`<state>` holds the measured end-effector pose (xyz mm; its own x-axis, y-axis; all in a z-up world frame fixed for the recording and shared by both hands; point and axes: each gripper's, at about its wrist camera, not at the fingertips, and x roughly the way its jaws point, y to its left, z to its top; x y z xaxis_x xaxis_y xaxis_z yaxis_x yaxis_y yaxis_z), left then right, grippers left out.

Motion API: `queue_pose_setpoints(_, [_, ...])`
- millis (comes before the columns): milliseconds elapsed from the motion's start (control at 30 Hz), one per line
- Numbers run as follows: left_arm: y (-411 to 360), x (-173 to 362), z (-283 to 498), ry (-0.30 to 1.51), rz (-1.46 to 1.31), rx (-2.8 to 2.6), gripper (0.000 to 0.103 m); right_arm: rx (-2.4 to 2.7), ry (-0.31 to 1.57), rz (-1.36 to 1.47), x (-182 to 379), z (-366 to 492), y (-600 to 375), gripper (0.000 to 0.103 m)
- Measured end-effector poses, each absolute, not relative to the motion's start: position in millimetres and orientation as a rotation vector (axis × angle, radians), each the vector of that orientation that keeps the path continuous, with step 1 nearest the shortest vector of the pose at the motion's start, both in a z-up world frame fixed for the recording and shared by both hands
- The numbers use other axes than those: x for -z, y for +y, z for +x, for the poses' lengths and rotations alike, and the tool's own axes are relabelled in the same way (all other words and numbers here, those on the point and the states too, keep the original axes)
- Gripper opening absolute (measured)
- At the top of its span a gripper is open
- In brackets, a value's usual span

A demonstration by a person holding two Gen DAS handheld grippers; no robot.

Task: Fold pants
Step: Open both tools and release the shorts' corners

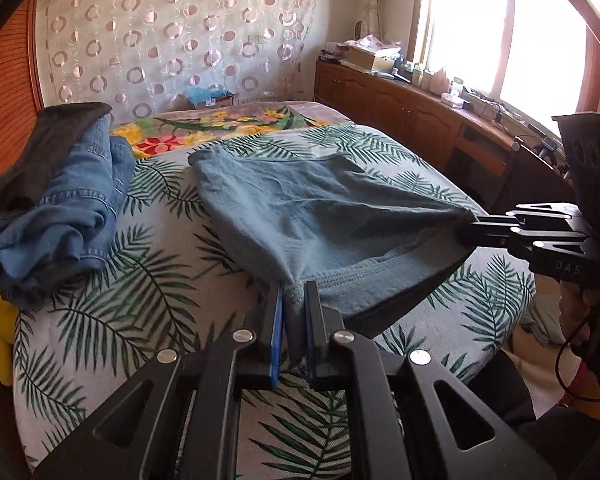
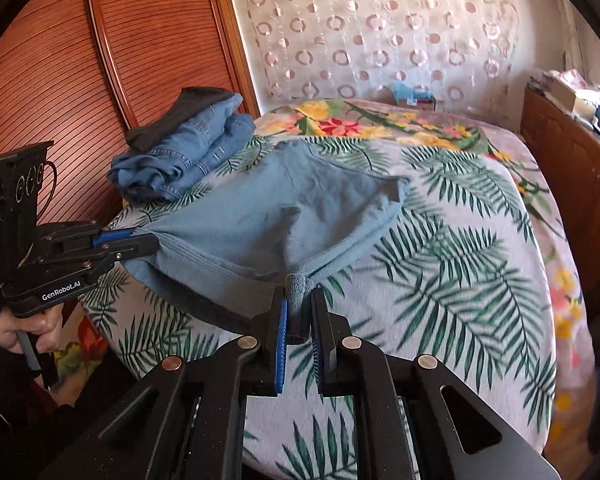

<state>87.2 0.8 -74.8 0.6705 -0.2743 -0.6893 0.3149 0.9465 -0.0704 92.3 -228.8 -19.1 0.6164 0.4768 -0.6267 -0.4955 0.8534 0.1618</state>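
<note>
At the far left of the bed [image 1: 148, 280], a pile [image 1: 60, 208] of folded denim topped by a dark garment is seen against the wooden wardrobe [image 2: 80, 60]. Next to it, well apart, the light blue pants [image 1: 312, 208] are spread over the palm-leaf cover, their far end resting on the bed and their near edge lifted. The near edge is held at two corners. The left gripper [image 1: 294, 300] is pinched tight on one bunched corner, its blue pads [image 1: 277, 332] pressed against the cloth. The right gripper [image 2: 300, 304] is clamped on the other corner, a wad of fabric caught between its jaws. Between them the hem is stretched taut. At the right, a cluttered wooden cabinet [image 1: 420, 116] is seen under the window [image 1: 500, 28].
</note>
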Motion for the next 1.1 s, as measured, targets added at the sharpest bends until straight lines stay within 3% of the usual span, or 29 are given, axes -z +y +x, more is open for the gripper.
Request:
queue_pose_setpoints(800, [-2.8, 111.4, 56.9, 0.837, 0.035, 0.331, 0.013, -0.518, 0.779, -0.006, 55.4, 60.2, -231.2, 0.012])
queue_pose_setpoints(1000, [1.8, 105.9, 55.4, 0.817, 0.034, 0.295, 0.031, -0.495, 0.778, -0.020, 56.3, 57.1, -231.4, 0.020])
queue_pose_setpoints(1067, [4.9, 103.1, 56.2, 0.806, 0.024, 0.292, 0.048, -0.488, 0.782, -0.020, 56.8, 57.4, -232.1, 0.023])
queue_pose_setpoints(1100, [7.1, 102.0, 56.7, 0.802, 0.013, 0.292, 0.051, -0.488, 0.784, -0.019, 57.1, 57.5, -232.4, 0.024])
